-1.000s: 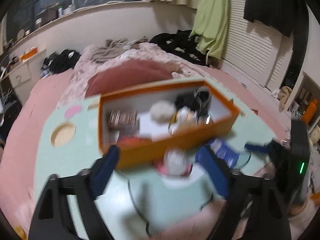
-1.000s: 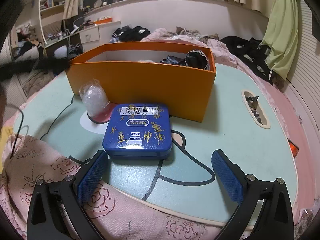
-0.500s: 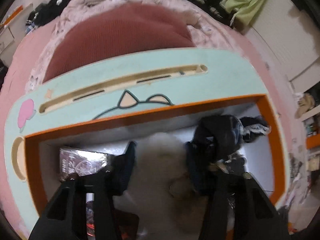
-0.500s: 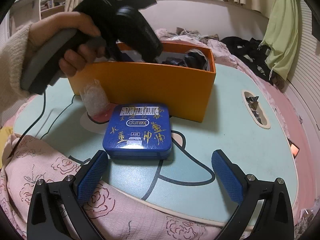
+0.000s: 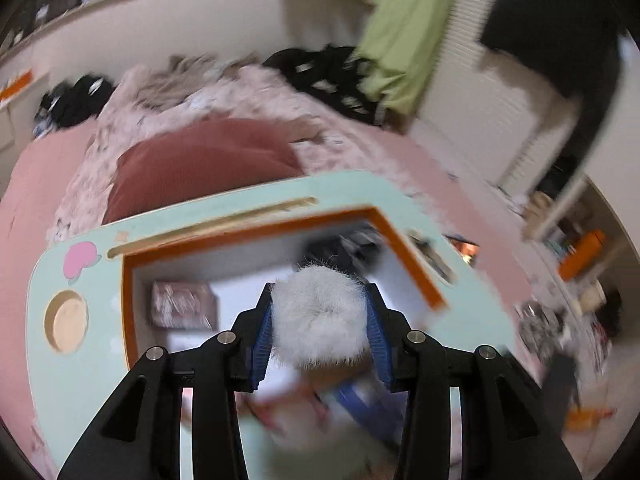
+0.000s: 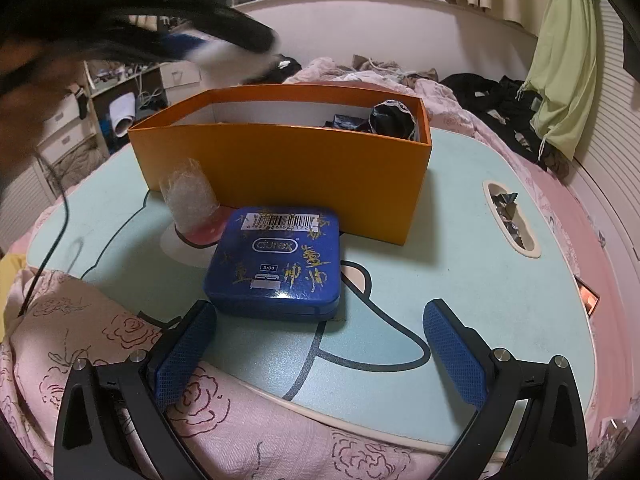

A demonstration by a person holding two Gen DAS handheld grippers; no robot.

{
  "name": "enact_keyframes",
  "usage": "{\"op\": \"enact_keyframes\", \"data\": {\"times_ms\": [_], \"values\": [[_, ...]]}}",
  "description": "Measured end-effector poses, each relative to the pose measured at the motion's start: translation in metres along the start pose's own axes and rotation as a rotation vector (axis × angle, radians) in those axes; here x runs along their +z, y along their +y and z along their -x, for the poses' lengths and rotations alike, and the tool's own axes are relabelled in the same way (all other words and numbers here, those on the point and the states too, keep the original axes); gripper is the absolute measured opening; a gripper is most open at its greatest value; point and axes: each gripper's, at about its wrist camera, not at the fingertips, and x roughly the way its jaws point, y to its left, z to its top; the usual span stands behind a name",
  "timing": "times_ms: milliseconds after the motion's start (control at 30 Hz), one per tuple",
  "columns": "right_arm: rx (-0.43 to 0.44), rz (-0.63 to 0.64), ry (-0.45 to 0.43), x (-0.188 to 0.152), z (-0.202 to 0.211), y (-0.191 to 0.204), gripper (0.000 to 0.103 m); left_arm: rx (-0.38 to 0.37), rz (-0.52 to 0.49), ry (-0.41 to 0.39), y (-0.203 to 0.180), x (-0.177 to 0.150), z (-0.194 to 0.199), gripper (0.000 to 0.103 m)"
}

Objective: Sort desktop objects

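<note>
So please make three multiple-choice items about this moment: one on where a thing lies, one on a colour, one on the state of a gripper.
1. Where does the blue tin lie?
A. inside the orange box
B. on the table, in front of the orange box
C. between the right gripper's pads

2. What colour are the outer walls of the box?
A. green
B. white
C. orange

3. How is the left gripper?
A. closed on a white fluffy ball
B. wide open and empty
C. closed on the blue tin

Answers:
1 B: the tin rests flat on the mint table, before the box's near wall, ahead of the open right gripper.
2 C: the walls are orange outside, white only inside.
3 A: the fluffy ball fills the gap between both blue pads above the box.
</note>
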Motion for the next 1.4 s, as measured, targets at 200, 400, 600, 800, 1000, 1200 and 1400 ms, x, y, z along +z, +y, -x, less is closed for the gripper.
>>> {"op": "enact_keyframes", "data": {"times_ms": [200,400,600,800,1000,1200,1400], "values": [[-0.004,-0.004,0.001,0.000,0.000,0.000,0.103,-0.051,-0.070,0.058,-0.024,-0.058,-0.002,0.044],[-0.009,-0.009,0.002,0.001,0.000,0.001,0.103,0.033,-0.063,-0.027,-0.018,-0.068,0.000,0.059],[-0.019,-0.019,0.005,0.000,0.000,0.000,0.103,0.099,-0.073,-0.125,-0.008,-0.094,0.040,0.081],[-0.024,-0.024,0.007,0.000,-0.002,-0.001,0.103,0.165,-0.104,-0.007,0.002,-0.130,0.025,0.081],[-0.030,-0.028,0.008,0.000,-0.001,-0.001,0.103,0.199,-0.057,0.112,0.014,-0.137,-0.010,0.100],[-0.034,-0.033,0.010,-0.001,-0.002,-0.001,0.103,0.233,-0.008,0.095,0.024,-0.141,-0.012,0.103],[-0.039,-0.038,0.011,-0.001,-0.002,-0.002,0.103,0.233,-0.009,0.090,0.023,-0.143,-0.009,0.103]]}}
